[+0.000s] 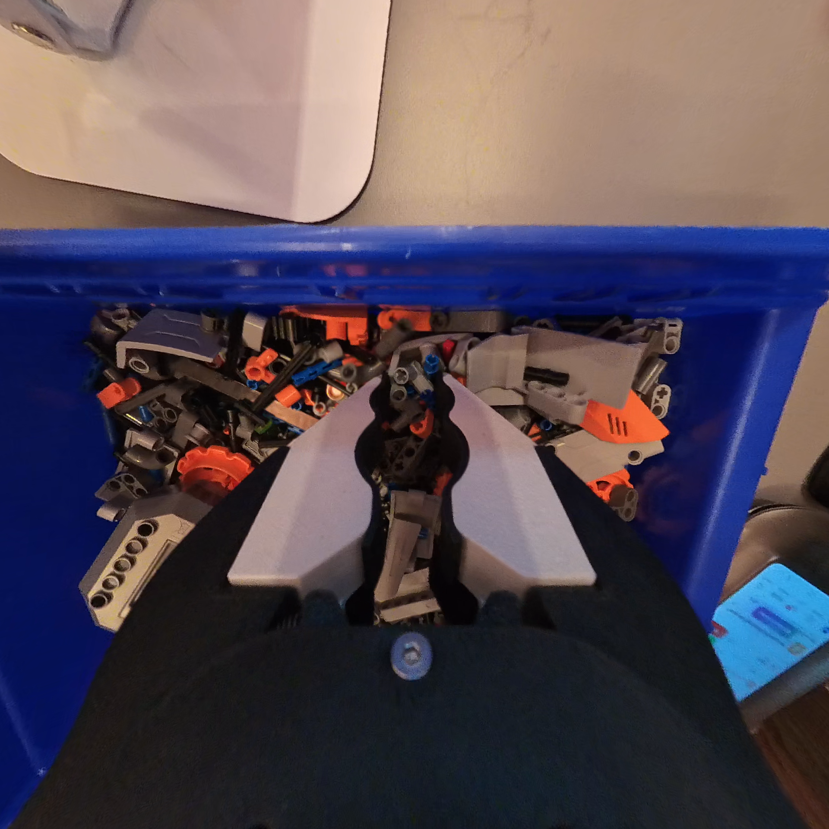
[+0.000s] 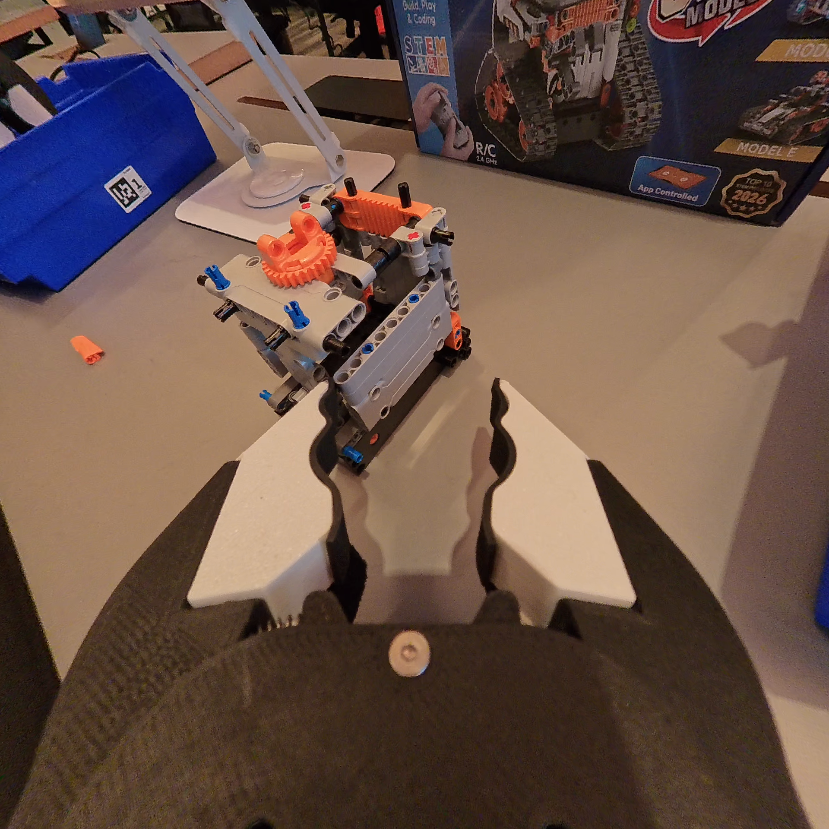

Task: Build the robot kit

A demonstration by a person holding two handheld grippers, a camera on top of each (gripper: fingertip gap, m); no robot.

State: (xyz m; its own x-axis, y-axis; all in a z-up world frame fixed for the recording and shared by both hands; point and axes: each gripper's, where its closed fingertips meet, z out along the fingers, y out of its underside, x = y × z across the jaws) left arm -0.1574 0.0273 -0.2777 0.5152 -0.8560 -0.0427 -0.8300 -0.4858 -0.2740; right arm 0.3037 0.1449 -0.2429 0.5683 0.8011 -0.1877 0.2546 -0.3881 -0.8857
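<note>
The left gripper [image 1: 412, 381], fingers nearly together, hung in the blue bin [image 1: 403, 264] of loose building-toy parts [image 1: 202, 394], perhaps nipping a small grey connector [image 1: 406, 374], while the right gripper [image 2: 410, 394], fingers spread, touched the half-built model [image 2: 354, 305] on the table [image 2: 605, 359], wanting a square, steady hold.

Two matching black-and-white handheld grippers

Each of the left gripper [image 1: 410, 386] and right gripper [image 2: 410, 390] has a broad matte-black textured body, white wedge-shaped fingers [image 2: 269, 507] lined with wavy black pads [image 2: 325, 448], and one silver hex screw [image 2: 408, 653] at 6 o'clock.
</note>
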